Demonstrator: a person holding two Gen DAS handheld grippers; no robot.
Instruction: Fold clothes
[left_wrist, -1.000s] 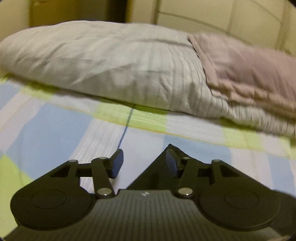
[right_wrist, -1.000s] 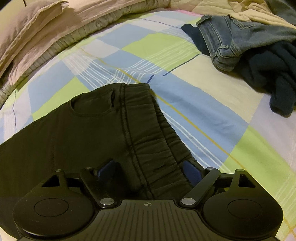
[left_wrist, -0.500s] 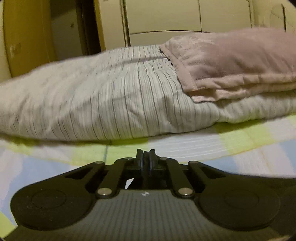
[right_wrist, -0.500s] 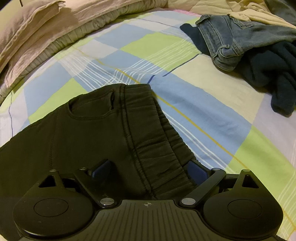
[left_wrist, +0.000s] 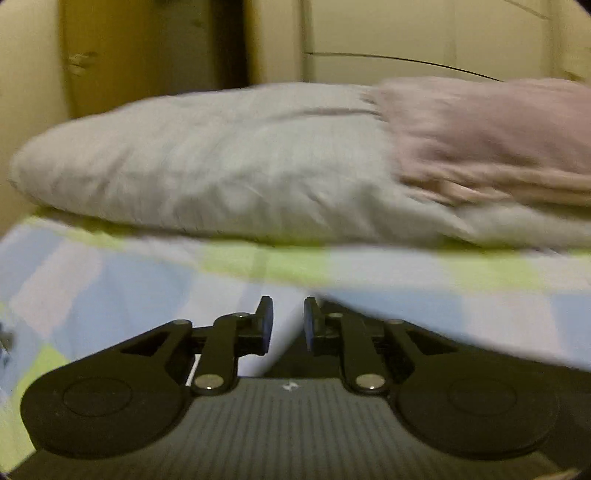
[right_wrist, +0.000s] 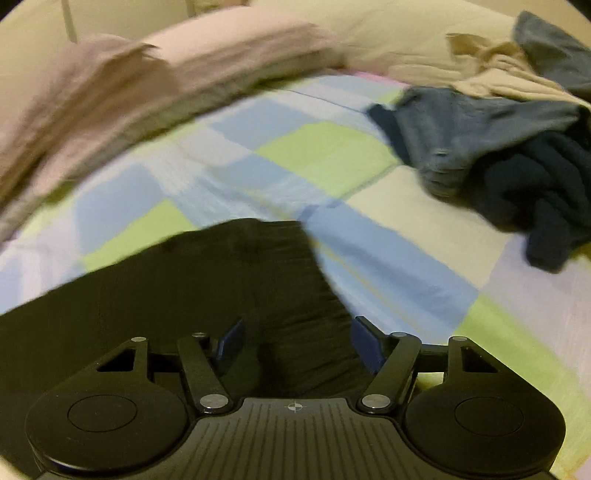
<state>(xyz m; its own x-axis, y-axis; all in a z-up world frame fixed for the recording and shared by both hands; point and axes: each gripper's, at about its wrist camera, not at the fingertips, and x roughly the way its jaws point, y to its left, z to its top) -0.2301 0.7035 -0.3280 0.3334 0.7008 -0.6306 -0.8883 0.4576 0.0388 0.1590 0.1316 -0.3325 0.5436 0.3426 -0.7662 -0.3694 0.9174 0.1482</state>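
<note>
A black garment (right_wrist: 221, 280) with an elastic waistband lies flat on the checked bedsheet (right_wrist: 332, 147). My right gripper (right_wrist: 298, 343) stands open, low over the garment, with its fingers on either side of the waistband. In the left wrist view my left gripper (left_wrist: 288, 321) is open by a narrow gap that shows only bedsheet. An edge of the black garment (left_wrist: 570, 380) lies under and to the right of its right finger. Both views are blurred by motion.
A grey striped pillow (left_wrist: 221, 158) and a pink one (left_wrist: 480, 136) lie ahead of the left gripper, with pale cupboard doors (left_wrist: 406, 33) behind. Jeans (right_wrist: 461, 129), a dark navy garment (right_wrist: 535, 192) and a beige garment (right_wrist: 498, 70) are heaped at the far right.
My left gripper was open, shut half a second ago, and has now opened a little while swinging. My right gripper stays open over the black garment, and its view has tilted upward.
</note>
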